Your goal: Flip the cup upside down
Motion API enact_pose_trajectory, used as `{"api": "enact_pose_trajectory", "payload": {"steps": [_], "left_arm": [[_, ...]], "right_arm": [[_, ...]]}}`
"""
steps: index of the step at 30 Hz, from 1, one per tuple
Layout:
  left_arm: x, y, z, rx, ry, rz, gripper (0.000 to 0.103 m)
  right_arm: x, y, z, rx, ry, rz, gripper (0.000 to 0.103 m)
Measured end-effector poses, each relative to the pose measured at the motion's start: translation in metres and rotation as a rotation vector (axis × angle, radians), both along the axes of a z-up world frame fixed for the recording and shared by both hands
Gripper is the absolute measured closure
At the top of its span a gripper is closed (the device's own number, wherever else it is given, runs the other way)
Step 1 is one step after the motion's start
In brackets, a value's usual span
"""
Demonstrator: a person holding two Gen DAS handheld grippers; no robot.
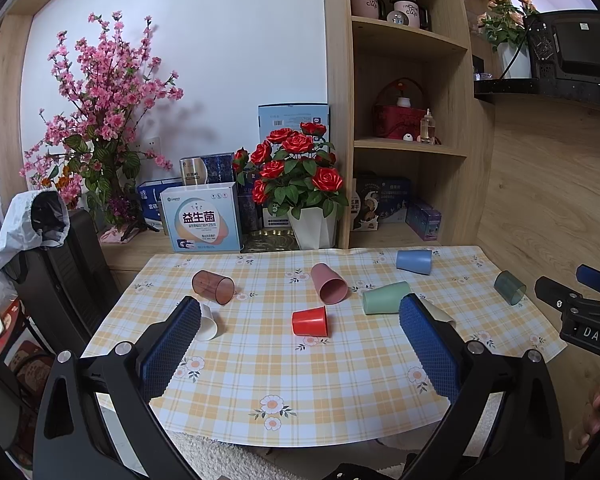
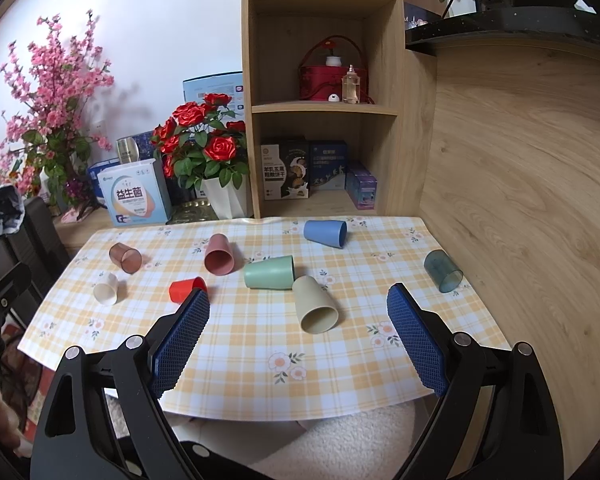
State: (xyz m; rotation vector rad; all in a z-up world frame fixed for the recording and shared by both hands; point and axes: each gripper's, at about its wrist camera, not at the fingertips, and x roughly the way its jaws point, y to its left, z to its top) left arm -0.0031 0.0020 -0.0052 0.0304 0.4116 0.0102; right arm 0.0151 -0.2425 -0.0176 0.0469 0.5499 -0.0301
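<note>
The left hand-held gripper (image 1: 300, 316) hovers above the near edge of the tabletop (image 1: 340, 392), aimed forward and slightly down, its two blue-padded fingers (image 1: 172, 344) spread wide with nothing between them. The right hand-held gripper (image 2: 298, 312) is held the same way over the near edge, level and pointing toward the shelf unit (image 2: 324, 112), its jaws also wide apart and empty. In the left wrist view, part of the right hand-held gripper's black body shows at the far right, off the side of the tabletop.

Eight cups lie on their sides on the yellow checked tablecloth (image 2: 240, 344). The red cup (image 1: 310, 321) lies near the middle, framed between the left fingers but well ahead of them. The beige cup (image 2: 316, 308) lies between the right fingers, mouth toward the camera, not touched by either pad. Just behind it, the green cup (image 2: 269, 272) lies crosswise, close to the beige cup's base. The pink cup (image 2: 219, 254) sits beside the green one, the blue cup (image 2: 325, 233) near the back edge, the dark teal translucent cup (image 2: 443, 271) toward the right side, the brown translucent cup (image 2: 125, 258) and the white cup (image 2: 106, 288) toward the left. Behind the tabletop stand a pot of red roses (image 2: 204, 148) and a pink blossom arrangement (image 2: 48, 100).
</note>
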Motion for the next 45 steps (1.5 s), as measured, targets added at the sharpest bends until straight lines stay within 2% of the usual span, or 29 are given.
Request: {"api": "enact_pose_trajectory", "payload": {"steps": [23,30,34,36,39,45], "left_arm": [[-0.002,-0.001,0.000,-0.015,-0.001,-0.015,0.006],[0.002,0.001,0.000,-0.004,-0.010,-0.015,0.006],[0.023,0.016,-0.006,0.007,0.012,0.025,0.006],[0.042,0.027,-0.015,0.014,0.048,0.044,0.006],[0.069,0.047,-0.029,-0.015,0.112,0.070,0.006],[0.112,0.077,-0.053,-0.030,0.166,0.137,0.006]], "right_arm": [[0.000,-0.003,-0.002,0.005,0.008,-0.004,0.015],[0.010,-0.010,-0.010,0.067,0.011,0.025,0.016],[0.034,-0.020,-0.020,0.058,0.004,0.021,0.016],[0.049,-0.026,-0.023,0.073,0.013,0.024,0.016],[0.074,-0.033,-0.029,0.096,0.012,0.019,0.016],[0.118,-0.033,-0.052,0.112,0.063,0.026,0.016]]}}
